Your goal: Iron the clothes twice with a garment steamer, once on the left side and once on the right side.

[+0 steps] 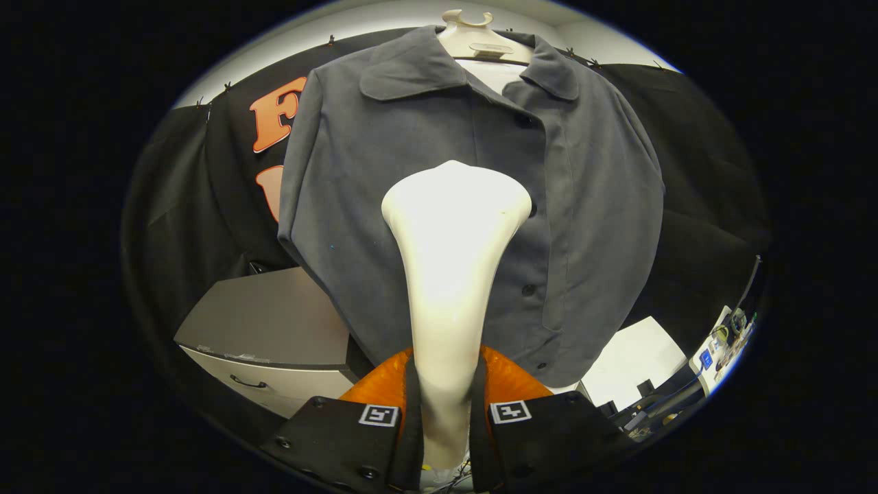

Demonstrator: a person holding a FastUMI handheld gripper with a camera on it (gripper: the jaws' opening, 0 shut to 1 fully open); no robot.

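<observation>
Claw point(444, 418) clamping white steamer point(453, 261) before grey shirt point(473, 206).

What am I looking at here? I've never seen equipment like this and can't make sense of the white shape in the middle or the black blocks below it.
The picture comes from a camera mounted on a handheld gripper, looking forward along it. A person carries the tool; there is no robot arm. The two black blocks with small square markers are its fingers, and they are closed on the neck of the white garment steamer, whose wide flat head points away from the camera.

Just beyond the steamer head hangs a grey buttoned shirt on a white hanger, in front of the booth's black cloth wall. The head sits near the shirt's button line; I cannot tell whether it touches the fabric. Below the shirt, to one side, stands a grey-topped cabinet with a drawer handle.
</observation>
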